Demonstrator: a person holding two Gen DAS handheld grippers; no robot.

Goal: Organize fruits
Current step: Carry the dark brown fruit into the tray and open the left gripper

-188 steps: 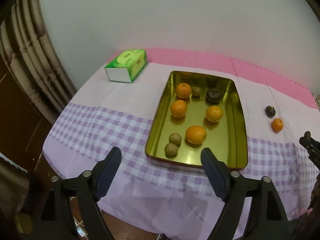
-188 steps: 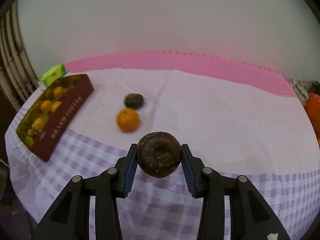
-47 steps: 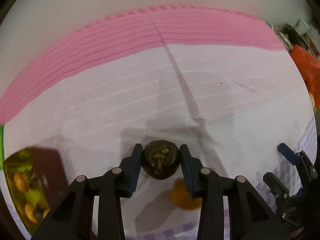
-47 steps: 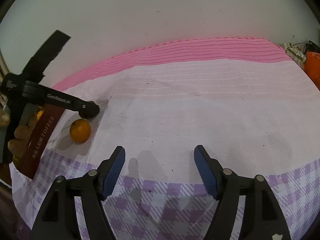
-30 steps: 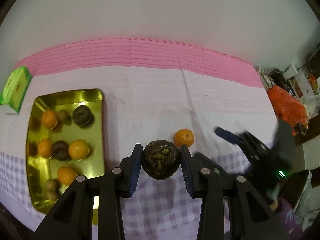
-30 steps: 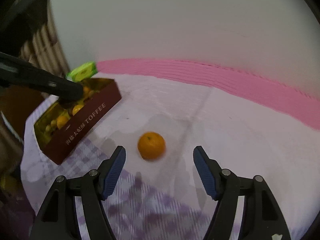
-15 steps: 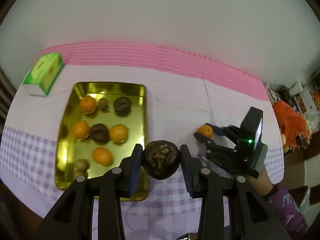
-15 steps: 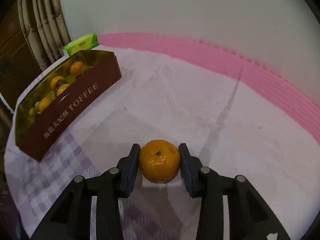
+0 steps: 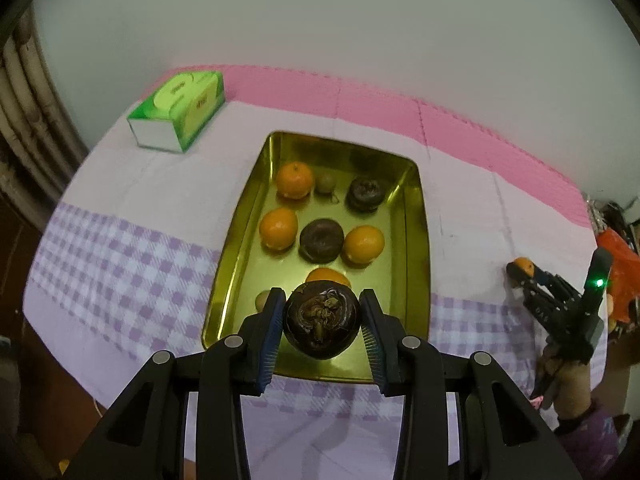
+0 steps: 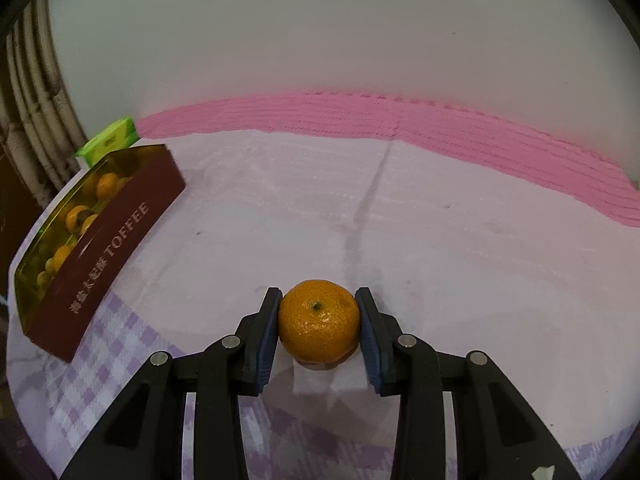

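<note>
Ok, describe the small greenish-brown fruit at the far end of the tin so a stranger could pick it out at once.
Start at the gold tin on the checked cloth. In its far row, nearest the green tissue box, the fruit sits between an orange and a dark mangosteen. It is the smallest of the three, dull greenish-brown.

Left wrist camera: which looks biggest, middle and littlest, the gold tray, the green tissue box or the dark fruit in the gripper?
1. Gold tray
2. Green tissue box
3. Dark fruit, though it sits nearest the camera, so it looks bigger than it really is.
</note>
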